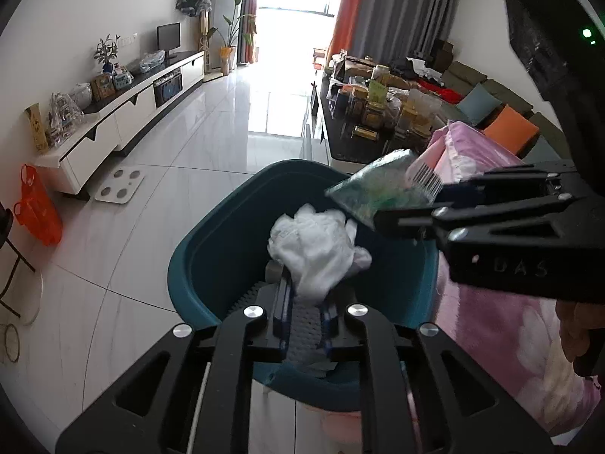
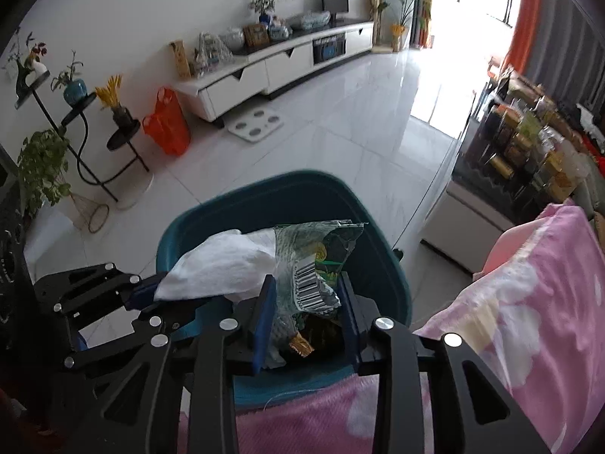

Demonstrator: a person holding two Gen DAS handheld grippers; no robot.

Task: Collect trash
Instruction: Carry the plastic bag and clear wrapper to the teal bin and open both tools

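The left gripper [image 1: 306, 302] has its fingers [image 1: 281, 302] pinched narrow on a crumpled white tissue [image 1: 317, 249], held over the mouth of the teal bin [image 1: 211, 234]. The wad bulges past the fingertips, so where the pads bite is hidden, and it has no clear long axis. To its right, the right gripper [image 2: 306, 302] has its fingers [image 2: 264, 302] closed on a crinkled green wrapper [image 2: 321, 261], also above the bin. The wrapper's long axis runs along the fingers, its free end pointing away over the bin, barcode panel showing. Its lower end is lost in shadow between the fingers. Something gold and dark lies on the bin's bottom, too dim to name. A pink blanket [image 2: 529, 321] hides the bin's near rim.
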